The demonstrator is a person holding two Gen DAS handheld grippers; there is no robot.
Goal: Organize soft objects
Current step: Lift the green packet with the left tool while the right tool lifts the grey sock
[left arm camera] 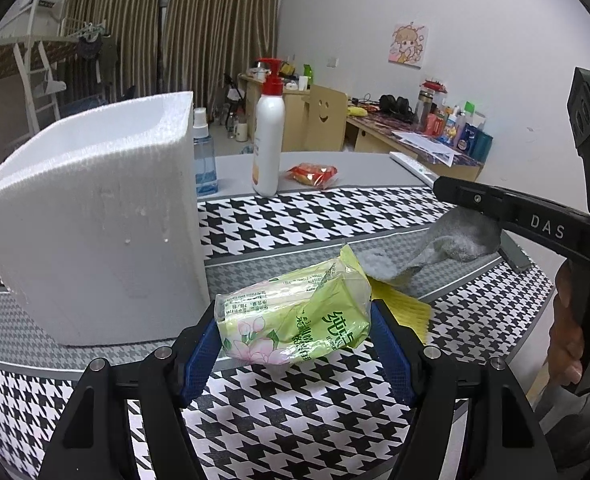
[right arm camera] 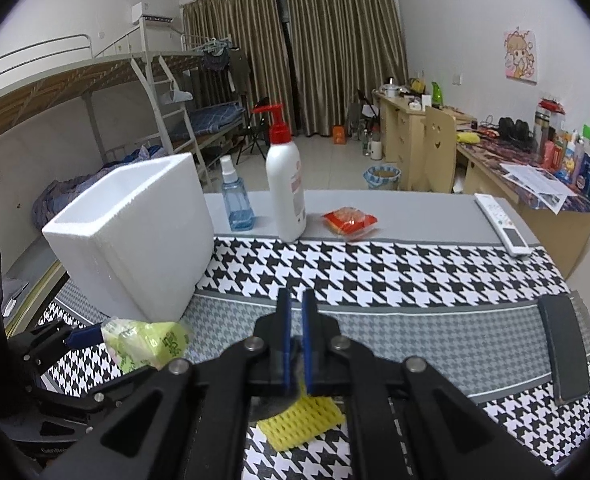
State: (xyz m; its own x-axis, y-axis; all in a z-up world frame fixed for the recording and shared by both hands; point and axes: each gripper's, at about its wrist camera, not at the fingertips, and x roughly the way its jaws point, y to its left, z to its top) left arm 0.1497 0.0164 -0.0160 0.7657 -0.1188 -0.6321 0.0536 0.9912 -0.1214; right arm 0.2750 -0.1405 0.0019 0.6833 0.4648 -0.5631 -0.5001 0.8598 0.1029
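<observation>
- Left claw: the blue pads grip a green tissue pack on both sides, holding it just clear of the bench. The pack hangs just beside the near wall of the white foam box, which I judge to be the bin for the soft things.
- Right claw: its blue fingers are pressed together. In the left wrist view a grey sock hangs from them, one end draped onto the bench; it is pinched by the edge, likely so it peels up cleanly.
- Yellow foam net: lies flat on the bench under the right claw, farther from the foam box than the pack, not yet collected.
- Pump bottle, spray bottle and red snack packet: stand behind the foam box, untouched.
</observation>
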